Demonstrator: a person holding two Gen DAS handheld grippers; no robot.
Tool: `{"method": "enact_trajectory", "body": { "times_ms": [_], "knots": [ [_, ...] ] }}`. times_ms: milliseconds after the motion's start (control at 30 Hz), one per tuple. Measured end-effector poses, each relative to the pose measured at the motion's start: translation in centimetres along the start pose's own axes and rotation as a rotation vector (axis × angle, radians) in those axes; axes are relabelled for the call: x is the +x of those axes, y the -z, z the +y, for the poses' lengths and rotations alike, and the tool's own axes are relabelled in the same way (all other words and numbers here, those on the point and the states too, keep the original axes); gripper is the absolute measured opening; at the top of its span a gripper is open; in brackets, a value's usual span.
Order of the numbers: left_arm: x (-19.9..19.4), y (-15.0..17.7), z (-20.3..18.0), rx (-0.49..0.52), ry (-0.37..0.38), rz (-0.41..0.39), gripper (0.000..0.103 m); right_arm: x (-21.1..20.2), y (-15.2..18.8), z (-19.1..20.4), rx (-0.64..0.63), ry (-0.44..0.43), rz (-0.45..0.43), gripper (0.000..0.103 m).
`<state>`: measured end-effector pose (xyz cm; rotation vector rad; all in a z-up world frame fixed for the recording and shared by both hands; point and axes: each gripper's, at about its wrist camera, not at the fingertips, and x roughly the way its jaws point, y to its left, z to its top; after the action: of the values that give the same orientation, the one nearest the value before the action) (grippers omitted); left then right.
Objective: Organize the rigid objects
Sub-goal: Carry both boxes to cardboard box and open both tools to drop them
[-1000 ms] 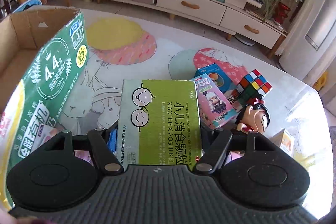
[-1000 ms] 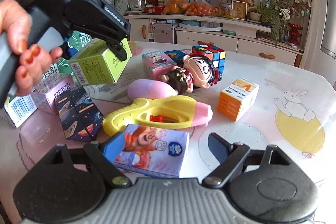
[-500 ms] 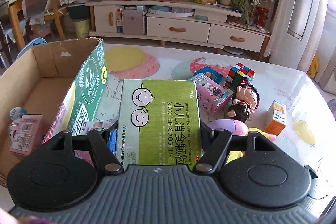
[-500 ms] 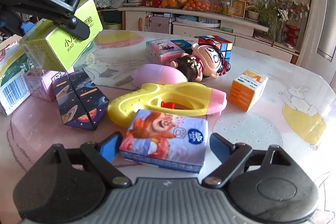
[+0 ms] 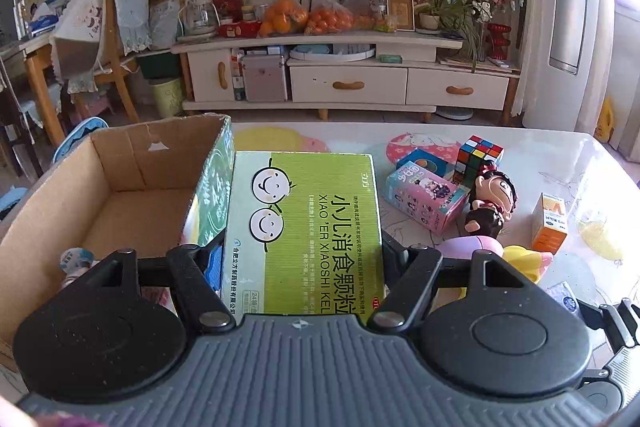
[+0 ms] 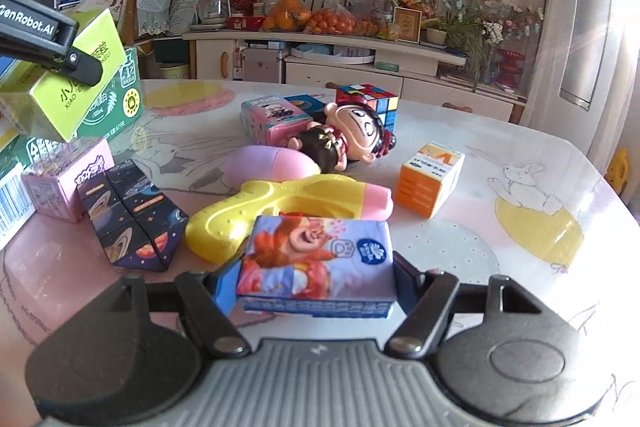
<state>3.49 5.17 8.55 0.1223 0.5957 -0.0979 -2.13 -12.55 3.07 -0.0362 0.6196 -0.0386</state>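
Observation:
My left gripper (image 5: 304, 259) is shut on a green medicine box (image 5: 304, 227) and holds it in the air beside the open cardboard carton (image 5: 120, 187). The box also shows in the right wrist view (image 6: 76, 95), clamped at the far left. My right gripper (image 6: 316, 287) has its fingers closed against both sides of a purple cartoon tissue pack (image 6: 320, 263) that rests on the table. A yellow water gun (image 6: 280, 211), a doll (image 6: 344, 139), a Rubik's cube (image 6: 368, 103) and an orange box (image 6: 428, 183) lie beyond it.
A planet-print box (image 6: 132, 223) and a pink box (image 6: 64, 175) stand left of the tissue pack. A pink figure box (image 5: 424, 199) lies mid-table. The carton holds a small item (image 5: 76, 259) in its near corner. A TV cabinet (image 5: 340, 83) stands past the table.
My left gripper has lifted and moved left with the green box, so the carton's inside now shows. My right gripper has moved forward and closed around the tissue pack.

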Motion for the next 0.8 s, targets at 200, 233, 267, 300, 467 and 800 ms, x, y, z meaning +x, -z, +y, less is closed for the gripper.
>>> {"method": "enact_trajectory", "body": {
  "times_ms": [200, 233, 267, 300, 467, 800],
  "knots": [
    [-1.1, -0.5, 1.5, -0.008, -0.02, -0.051, 0.088, -1.9, -1.3, 0.9, -0.007, 0.026, -0.051, 0.073],
    [-1.2, -0.5, 1.8, -0.011, -0.024, -0.059, 0.088, -2.2, -1.6, 1.3, -0.012, 0.024, -0.061, 0.073],
    [-1.4, -0.6, 2.1, -0.015, -0.027, -0.066, 0.088, -2.5, -1.9, 1.7, -0.02, 0.02, -0.07, 0.073],
    [-1.6, -0.7, 2.4, -0.021, -0.03, -0.073, 0.088, -2.7, -2.1, 2.2, -0.03, 0.016, -0.077, 0.073],
    [-2.4, -0.9, 4.5, -0.041, -0.072, -0.113, 0.089, -3.5, -3.8, 5.6, -0.096, -0.032, -0.12, 0.073],
    [-1.7, -1.4, 9.8, -0.122, -0.181, -0.114, 0.089, -3.8, -8.8, 12.7, -0.199, -0.138, -0.232, 0.073]
  ]
}}
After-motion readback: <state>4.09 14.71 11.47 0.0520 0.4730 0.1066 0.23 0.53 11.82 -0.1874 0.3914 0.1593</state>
